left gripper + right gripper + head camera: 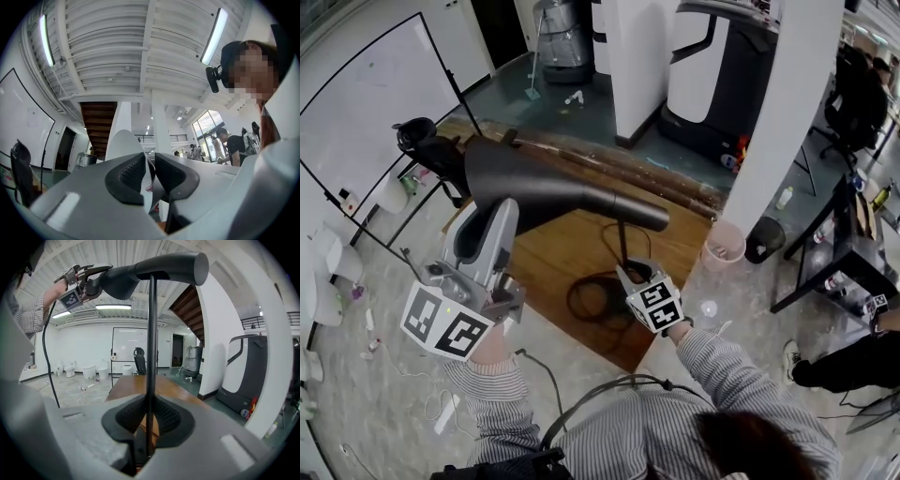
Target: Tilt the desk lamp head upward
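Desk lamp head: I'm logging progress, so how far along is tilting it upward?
Done: the right gripper is shut on the lamp pole, steadying it. In hand: the left gripper clamps the lamp head at its wide end. Left: the head lies about level, so the upward tilt looks unfinished.

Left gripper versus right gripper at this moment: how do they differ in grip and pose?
The left gripper pinches the wide end of the lamp head, while the right gripper clamps the thin lamp pole. The left gripper sits high, at head height, and angles upward; the right gripper sits lower on the pole and looks roughly level. Both have their jaws closed on parts of the same lamp.
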The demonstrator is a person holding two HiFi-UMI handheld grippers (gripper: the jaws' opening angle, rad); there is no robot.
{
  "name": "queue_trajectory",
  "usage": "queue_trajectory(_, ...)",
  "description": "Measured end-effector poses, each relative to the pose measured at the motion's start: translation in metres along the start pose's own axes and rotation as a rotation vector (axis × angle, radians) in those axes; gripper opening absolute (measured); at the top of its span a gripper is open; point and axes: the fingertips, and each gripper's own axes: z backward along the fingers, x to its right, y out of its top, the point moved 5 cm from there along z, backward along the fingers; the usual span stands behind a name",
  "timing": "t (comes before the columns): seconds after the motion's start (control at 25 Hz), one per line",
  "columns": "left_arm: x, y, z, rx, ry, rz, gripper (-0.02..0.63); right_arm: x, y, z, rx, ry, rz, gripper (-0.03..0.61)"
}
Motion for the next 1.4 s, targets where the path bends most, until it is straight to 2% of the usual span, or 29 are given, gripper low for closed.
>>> queue_trajectory(0.24, -0.008, -0.001, 0.000, -0.021, 0.024, -0.029, 0.072, 0.000, -0.001, -0.003, 0.014, -0.006, -0.028, 0.054)
queue_trajectory(0.36, -0.011, -0.002, 0.004, -0.004, 0.031, -0.028, 0.074, -0.002, 0.000, -0.004, 0.014, 0.012, -0.029, 0.054)
queue_trajectory(0.56, -0.008, 0.001, 0.009, 0.019, 0.065, -0.083, 0.091, -0.003, 0.000, -0.003, 0.033, 0.025, -0.029, 0.054)
queue_trajectory(0.64, -0.008, 0.003, 0.011, 0.038, 0.069, -0.076, 0.094, -0.002, 0.000, -0.002, 0.033, 0.021, -0.025, 0.054)
queue_trajectory(0.84, -0.015, 0.004, 0.029, 0.084, 0.121, -0.064, 0.147, -0.004, -0.001, -0.002, 0.048, 0.024, -0.037, 0.055)
queue_trajectory(1.04, -0.021, -0.020, 0.051, 0.090, 0.153, 0.013, 0.183, 0.000, 0.014, 0.006, 0.152, 0.027, -0.052, 0.071)
queue_trajectory(1.2, -0.019, -0.046, 0.073, 0.071, 0.210, 0.059, 0.193, 0.001, 0.026, 0.019, 0.208, 0.029, -0.050, 0.071)
queue_trajectory(1.28, -0.013, -0.063, 0.082, 0.041, 0.219, 0.091, 0.193, 0.000, 0.032, 0.028, 0.230, 0.020, -0.035, 0.071)
queue_trajectory(1.4, -0.001, -0.102, 0.083, -0.046, 0.185, 0.161, 0.184, -0.001, 0.038, 0.044, 0.263, 0.011, -0.032, 0.071)
